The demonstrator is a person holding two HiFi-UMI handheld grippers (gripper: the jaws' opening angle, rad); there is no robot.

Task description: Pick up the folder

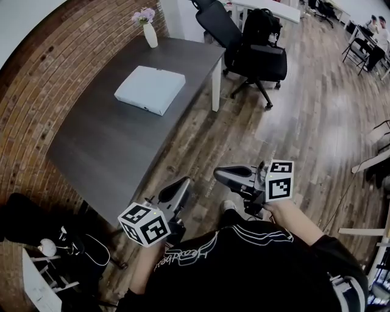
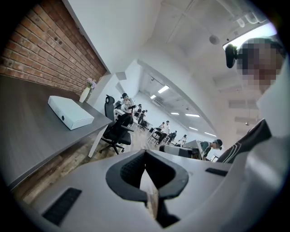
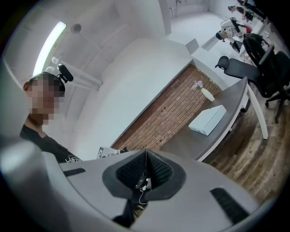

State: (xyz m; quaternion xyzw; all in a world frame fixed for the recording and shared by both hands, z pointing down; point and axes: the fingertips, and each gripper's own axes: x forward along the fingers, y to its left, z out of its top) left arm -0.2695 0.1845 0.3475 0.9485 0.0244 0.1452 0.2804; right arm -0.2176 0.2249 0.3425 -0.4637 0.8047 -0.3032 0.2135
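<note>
Nearby, folder (image 1: 150,89), vase (image 1: 150,35) (flowers (image 1: 144,15), seemingly), office chair (image 1: 256,52)

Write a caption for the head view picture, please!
Shut and empty, the left gripper and right gripper hover short of the white folder on the grey table.

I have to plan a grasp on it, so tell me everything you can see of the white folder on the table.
The folder is a thick, white, box-like binder that looks stiff and matt. It is closed and lies flat on the dark grey table, skewed to the table's edges, in the far half and well apart from the vase. The left gripper view shows a small round hole in its narrow spine side. Nothing but the tabletop touches it.
</note>
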